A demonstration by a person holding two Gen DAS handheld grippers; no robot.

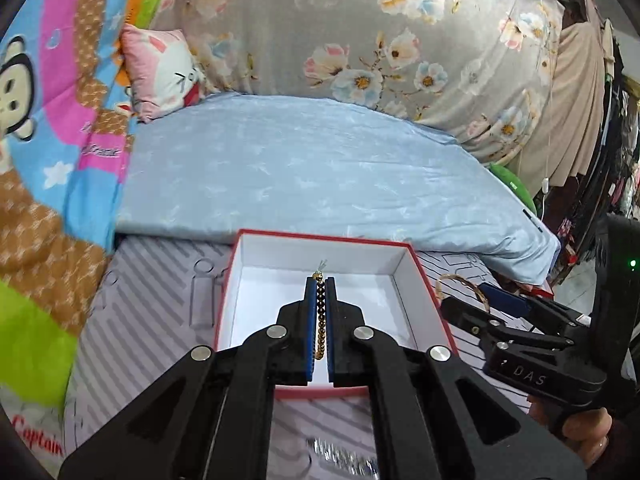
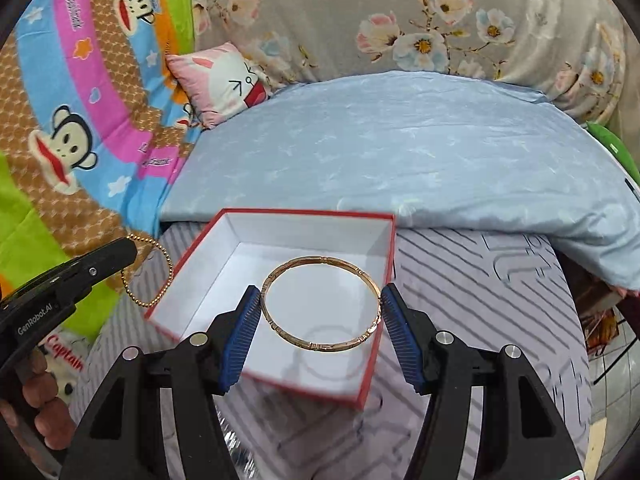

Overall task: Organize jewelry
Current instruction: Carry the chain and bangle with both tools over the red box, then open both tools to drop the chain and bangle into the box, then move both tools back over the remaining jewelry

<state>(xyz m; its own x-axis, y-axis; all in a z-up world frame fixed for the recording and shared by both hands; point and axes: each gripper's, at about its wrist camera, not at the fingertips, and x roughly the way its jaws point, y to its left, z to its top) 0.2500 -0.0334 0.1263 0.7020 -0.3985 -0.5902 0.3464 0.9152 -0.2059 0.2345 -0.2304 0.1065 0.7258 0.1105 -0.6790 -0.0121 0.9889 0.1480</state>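
My left gripper (image 1: 319, 280) has its blue-padded fingers (image 1: 310, 320) clenched on a gold bead bracelet (image 1: 320, 320). The beads run in a line btwn the pads, w/ a small tassel end poking past the tips. It hangs over the open red box (image 1: 430, 280), above the white inside. In the right wrist view the same bracelet (image 2: 154, 272) shows as a full loop just left of the box's left wall, w/ my left gripper (image 2: 124, 254) on its near side, so exactly where it hangs relative to that wall is hard to call; prob. near the left edge.

The red box (image 2: 176, 264) sits on a grey striped cover (image 2: 480, 300). Behind it lies a light blue sheet (image 2: 400, 152) on the bed, a pink bunny pillow (image 2: 224, 80) further back-left, a monkey-print blanket (image 2: 80, 120) to the left & a grey floral quilt (image 2: 380, 8) along the back.

My right gripper (image 2: 322, 304) has its fingers (image 2: 400, 332) spread wide yet pressed on a plain gold bangle (image 2: 322, 304), one pad on each side of the ring, gripping it flat across its width. The bangle hangs over the box's near right part, its shadow falling on the white floor & the front wall. In the left wrist view my right gripper (image 1: 460, 296) & the bangle (image 1: 464, 286) sit just beside the box's right wall.
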